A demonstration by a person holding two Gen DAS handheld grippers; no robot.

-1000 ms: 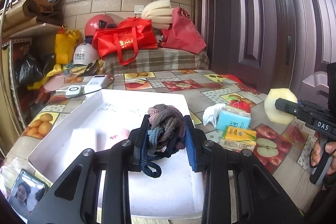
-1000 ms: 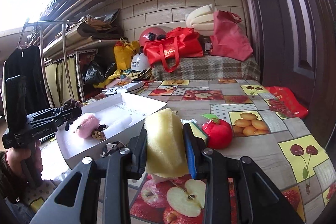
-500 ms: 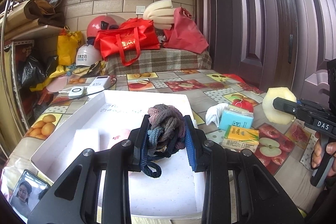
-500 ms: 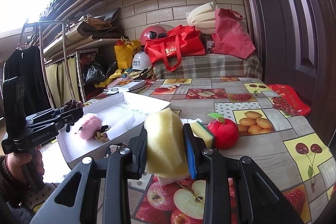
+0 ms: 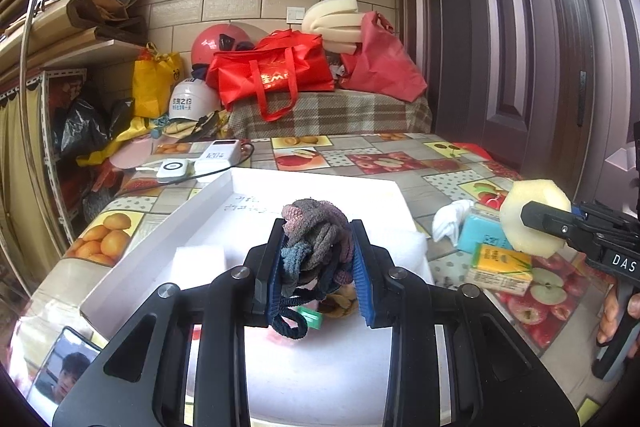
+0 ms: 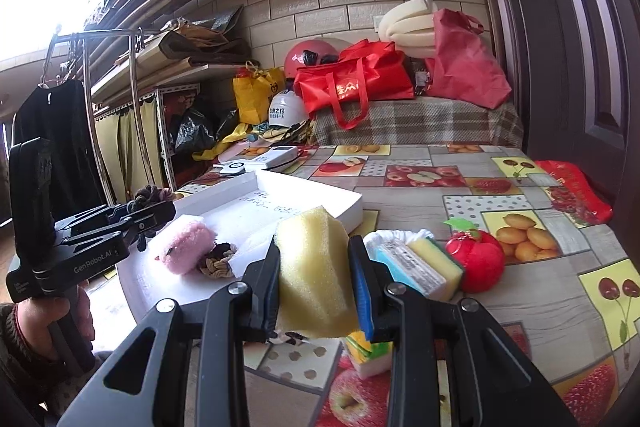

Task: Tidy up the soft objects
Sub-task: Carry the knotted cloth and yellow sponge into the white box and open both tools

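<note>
Pinching a knotted multicolour cloth bundle [image 5: 316, 247], left claw [image 5: 316, 267], right claw [image 6: 316, 283] squeezing yellow sponge [image 6: 312, 275]

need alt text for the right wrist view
The right gripper clamps a yellow foam sponge above a fruit-print tablecloth. Left, a white tray holds a pink fluffy toy; right, a red plush apple.

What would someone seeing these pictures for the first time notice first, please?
Most striking is the left tool, shut on a tangled bundle of knitted hair ties, held over the white tray. Next, the right tool is shut on a yellow sponge above the fruit-patterned tablecloth, right of the tray. A fluffy pink item already lies inside the tray.
</note>
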